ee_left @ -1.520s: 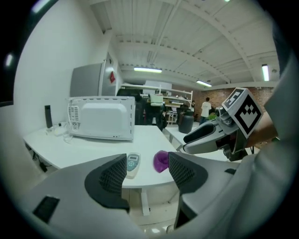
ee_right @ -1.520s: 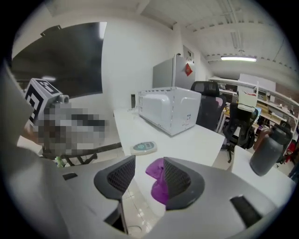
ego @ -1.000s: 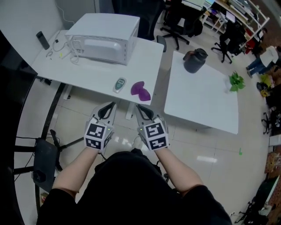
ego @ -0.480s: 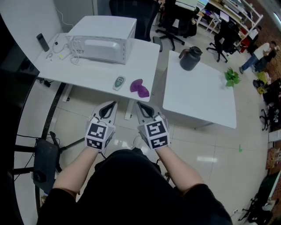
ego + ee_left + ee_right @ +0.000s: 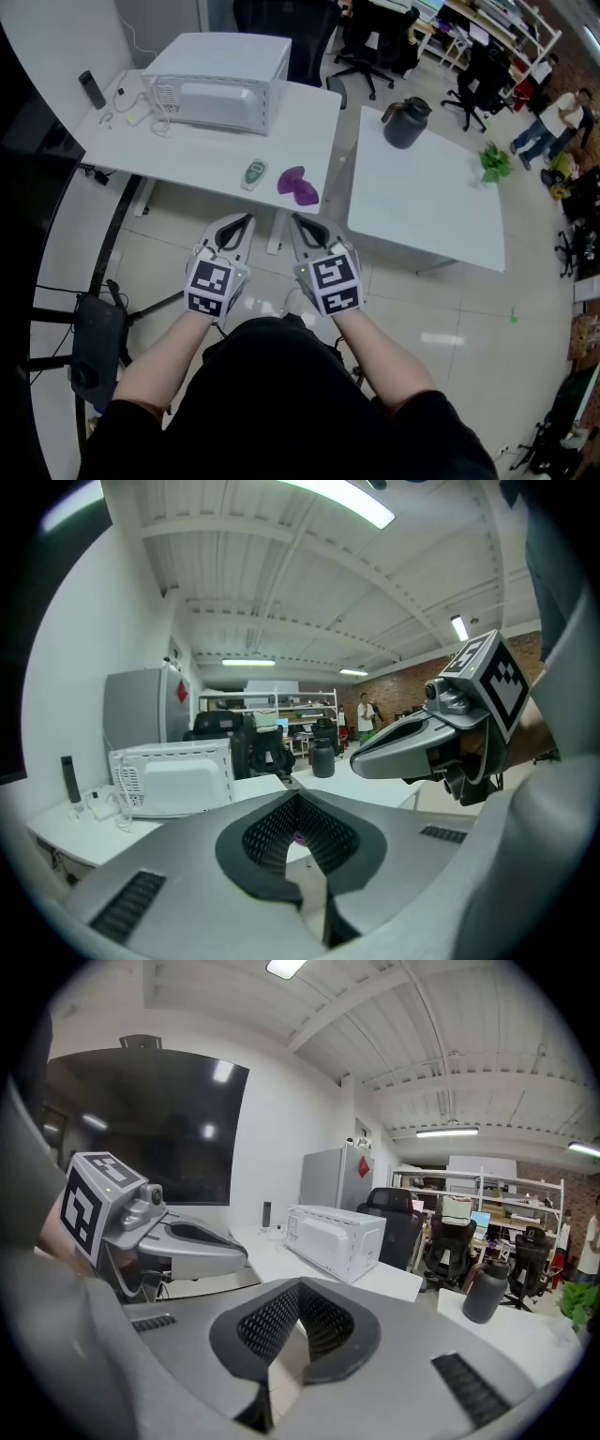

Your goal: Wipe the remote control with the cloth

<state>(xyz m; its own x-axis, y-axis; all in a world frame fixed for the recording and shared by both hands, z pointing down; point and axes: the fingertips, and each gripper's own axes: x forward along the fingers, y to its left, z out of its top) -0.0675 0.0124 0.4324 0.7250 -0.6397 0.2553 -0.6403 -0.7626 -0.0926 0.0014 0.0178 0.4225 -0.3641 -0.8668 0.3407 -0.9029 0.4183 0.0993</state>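
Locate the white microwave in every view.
Head view: microwave at upper left, on the left table.
Left gripper view: microwave left of centre, at mid-height.
Right gripper view: microwave near centre, slightly right.
Shared landmark: the dark jug, to the microwave's right in all three views ().

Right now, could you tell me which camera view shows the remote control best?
The head view: the remote control lies in full on the table, just left of the purple cloth. Neither the left gripper view nor the right gripper view shows it at all.
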